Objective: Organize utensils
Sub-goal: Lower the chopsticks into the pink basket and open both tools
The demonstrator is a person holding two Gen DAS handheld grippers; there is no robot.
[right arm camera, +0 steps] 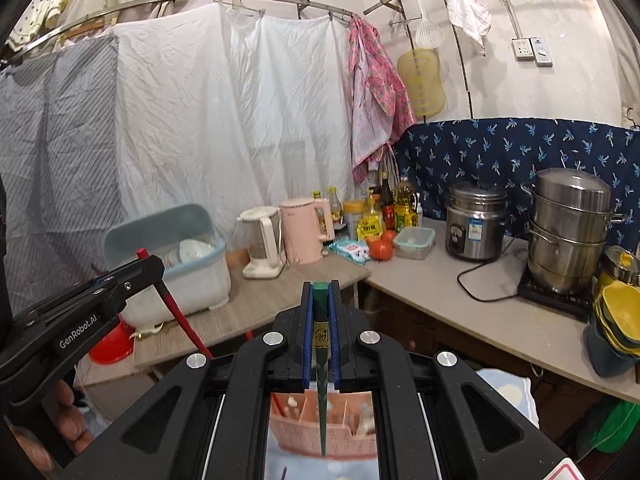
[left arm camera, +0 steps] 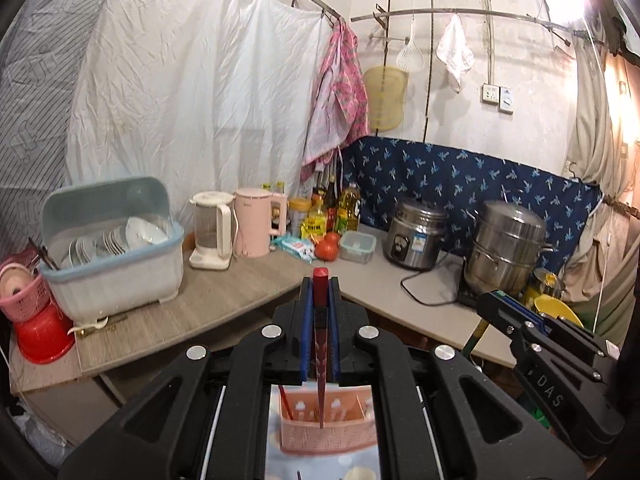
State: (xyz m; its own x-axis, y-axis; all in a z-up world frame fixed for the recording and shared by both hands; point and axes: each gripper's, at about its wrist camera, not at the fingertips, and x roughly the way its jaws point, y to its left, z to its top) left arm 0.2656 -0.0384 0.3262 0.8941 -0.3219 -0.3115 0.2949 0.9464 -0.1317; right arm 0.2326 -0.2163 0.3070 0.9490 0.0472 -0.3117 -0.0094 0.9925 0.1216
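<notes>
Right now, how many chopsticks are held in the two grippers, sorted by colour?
Red chopstick, shut in the left gripper: 1
Green chopstick, shut in the right gripper: 1
Total: 2
Both point tip-down over the pink basket.

Red chopstick [left arm camera: 321, 320], green chopstick [right arm camera: 321, 360], both upright.

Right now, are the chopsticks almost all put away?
Partly. One red stick already stands in the pink basket. In hand: the left gripper holds a red chopstick, the right gripper a green chopstick, tips over the basket. Both still need dropping in.
</notes>
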